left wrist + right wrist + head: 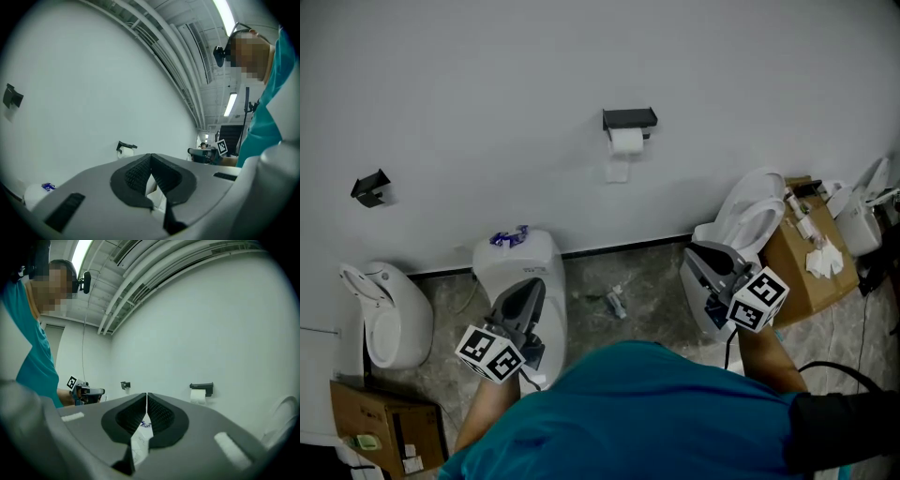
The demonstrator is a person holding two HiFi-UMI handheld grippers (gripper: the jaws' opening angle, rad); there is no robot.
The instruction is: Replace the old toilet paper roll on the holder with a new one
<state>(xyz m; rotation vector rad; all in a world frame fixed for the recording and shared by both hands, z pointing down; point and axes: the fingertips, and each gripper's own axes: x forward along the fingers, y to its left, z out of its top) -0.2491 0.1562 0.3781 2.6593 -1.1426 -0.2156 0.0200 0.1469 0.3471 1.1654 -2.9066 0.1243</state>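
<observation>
left claw: grey two-jaw left gripper (532, 286), clenched on nothing; pointing at the wall
roll: white toilet paper roll (626, 141) hanging under the black metal wall holder (629, 118); well apart from both claws
right claw: grey two-jaw right gripper (696, 251), clenched too; empty

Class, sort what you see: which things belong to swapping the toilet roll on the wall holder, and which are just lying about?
For the job: holder, toilet roll, left claw and right claw, both shut, empty.

Lying about: toilet at the left, cardboard box, small black bracket, scraps on the floor.
</observation>
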